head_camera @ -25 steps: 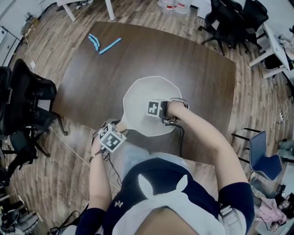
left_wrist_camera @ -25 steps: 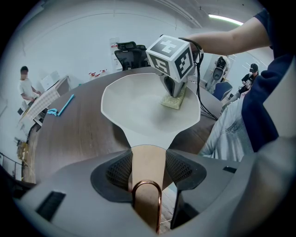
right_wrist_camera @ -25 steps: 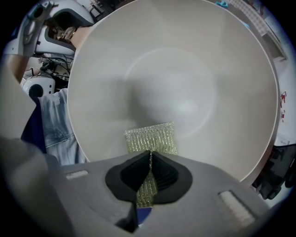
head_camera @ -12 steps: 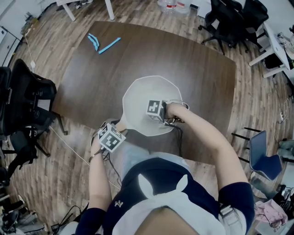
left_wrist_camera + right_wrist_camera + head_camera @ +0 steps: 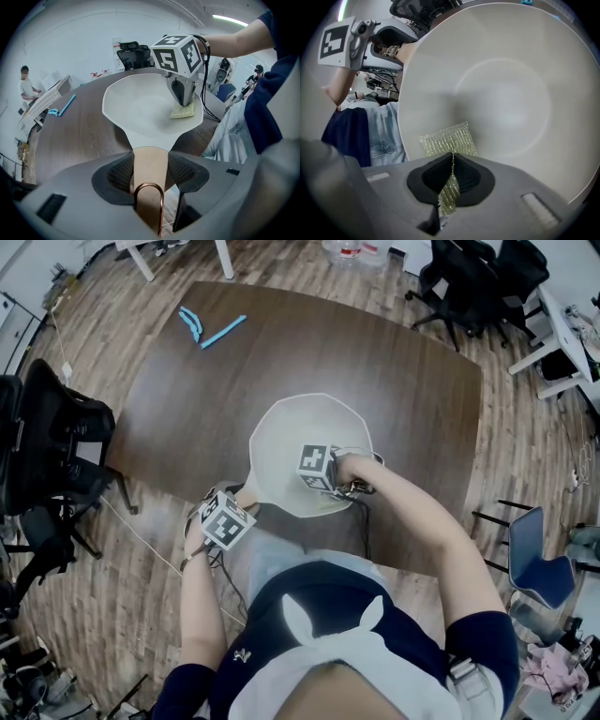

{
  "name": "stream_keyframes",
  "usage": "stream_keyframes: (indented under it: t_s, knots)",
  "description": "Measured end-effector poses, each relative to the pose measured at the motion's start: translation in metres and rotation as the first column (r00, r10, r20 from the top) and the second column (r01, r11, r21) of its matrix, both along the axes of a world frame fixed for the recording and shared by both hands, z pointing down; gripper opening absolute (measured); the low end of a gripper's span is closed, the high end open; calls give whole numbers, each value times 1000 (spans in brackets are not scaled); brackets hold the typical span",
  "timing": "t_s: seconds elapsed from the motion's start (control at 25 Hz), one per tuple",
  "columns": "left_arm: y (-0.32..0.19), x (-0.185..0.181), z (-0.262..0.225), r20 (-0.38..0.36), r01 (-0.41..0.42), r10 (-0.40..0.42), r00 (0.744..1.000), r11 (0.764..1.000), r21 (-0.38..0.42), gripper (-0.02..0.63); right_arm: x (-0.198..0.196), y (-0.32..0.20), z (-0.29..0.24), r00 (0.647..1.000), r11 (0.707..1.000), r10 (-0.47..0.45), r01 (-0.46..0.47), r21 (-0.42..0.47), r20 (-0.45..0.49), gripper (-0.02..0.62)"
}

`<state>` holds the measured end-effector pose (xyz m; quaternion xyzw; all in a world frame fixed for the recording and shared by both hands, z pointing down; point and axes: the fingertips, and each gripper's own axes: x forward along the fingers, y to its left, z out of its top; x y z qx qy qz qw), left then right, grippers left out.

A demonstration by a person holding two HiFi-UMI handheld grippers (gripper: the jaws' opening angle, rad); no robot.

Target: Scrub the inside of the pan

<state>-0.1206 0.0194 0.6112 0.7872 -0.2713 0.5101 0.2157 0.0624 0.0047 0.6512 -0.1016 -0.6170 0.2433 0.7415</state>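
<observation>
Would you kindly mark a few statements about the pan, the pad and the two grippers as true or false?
1. The left gripper is shut on the pan's handle. True.
2. The right gripper is empty. False: it is shut on the pad.
3. The pad rests inside the pan, near its rim. True.
4. The pan is black inside. False: it is white.
5. Blue things lie in the pan. False: they lie on the table, well away from it.
</observation>
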Motion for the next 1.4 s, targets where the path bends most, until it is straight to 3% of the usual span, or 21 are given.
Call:
stream_keyframes:
  t_s: [0.48, 0.84, 1.04, 1.4]
  knots:
    - [2, -1, -3, 5, 9, -9, 1000, 1000, -19, 224, -27, 9, 2, 996, 999, 21, -19, -26, 84, 9]
    - [1, -2, 1, 8, -2, 2, 1000, 1000, -26, 225, -55, 14, 3, 977, 994, 96, -85, -62, 189, 9]
    - [-2, -2, -1, 7, -5, 6, 1000, 999, -35, 225, -65, 13, 2, 970, 993, 110, -99, -61, 215, 9]
    - [-2, -4, 1, 0, -18, 18, 1000, 999, -30, 225, -85, 12, 2, 938, 974, 219, -194, -114, 268, 9]
